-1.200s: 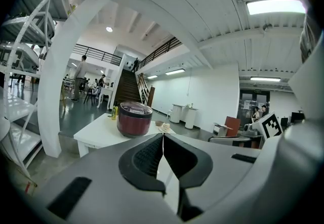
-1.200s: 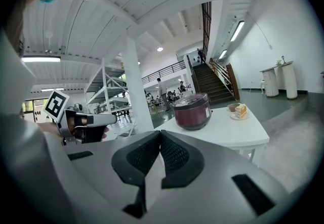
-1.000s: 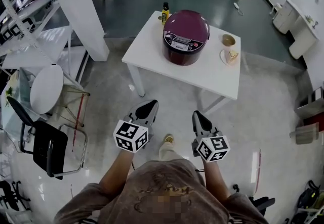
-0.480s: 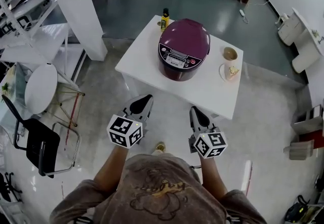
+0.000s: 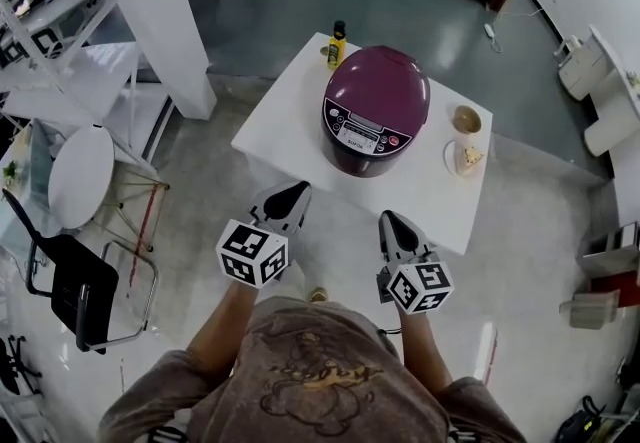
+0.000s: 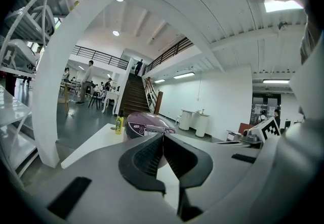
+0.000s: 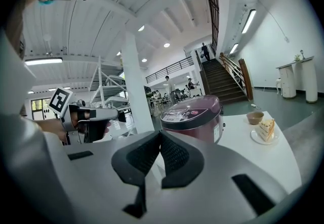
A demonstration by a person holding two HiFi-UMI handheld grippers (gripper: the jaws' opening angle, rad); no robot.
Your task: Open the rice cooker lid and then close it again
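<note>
In the head view, we are holding the left claw (image 5: 300, 190) and the right claw (image 5: 386, 220) side by side in front of us, both clenched and carrying nothing. The maroon, dome-lidded rice cooker (image 5: 375, 101) is sitting, lid down, near the middle of the white rectangular tabletop (image 5: 285, 121), beyond both claws and apart from them. Its control panel is facing us, so the lid's front edge is lying on our near side. The right claw is pointing almost straight at the cooker and the left claw is standing off to its left, so we are judging the right one better lined up. A small yellow bottle with a dark cap (image 5: 337, 44) is standing at the far left corner. A brown cup (image 5: 466, 119) and a white plate (image 5: 449, 159) with a cake slice are sitting to the cooker's right.

In the left gripper view, the left claw (image 6: 163, 137) is showing its jaws meeting at the tips with nothing between them, and the rice cooker (image 6: 147, 123) is appearing just beyond, slightly left.

In the right gripper view, the right claw (image 7: 160, 133) is likewise pressed closed and empty, with the rice cooker (image 7: 195, 116) rising beyond it, slightly right. The panel's print is coming out too small for us to read.
</note>
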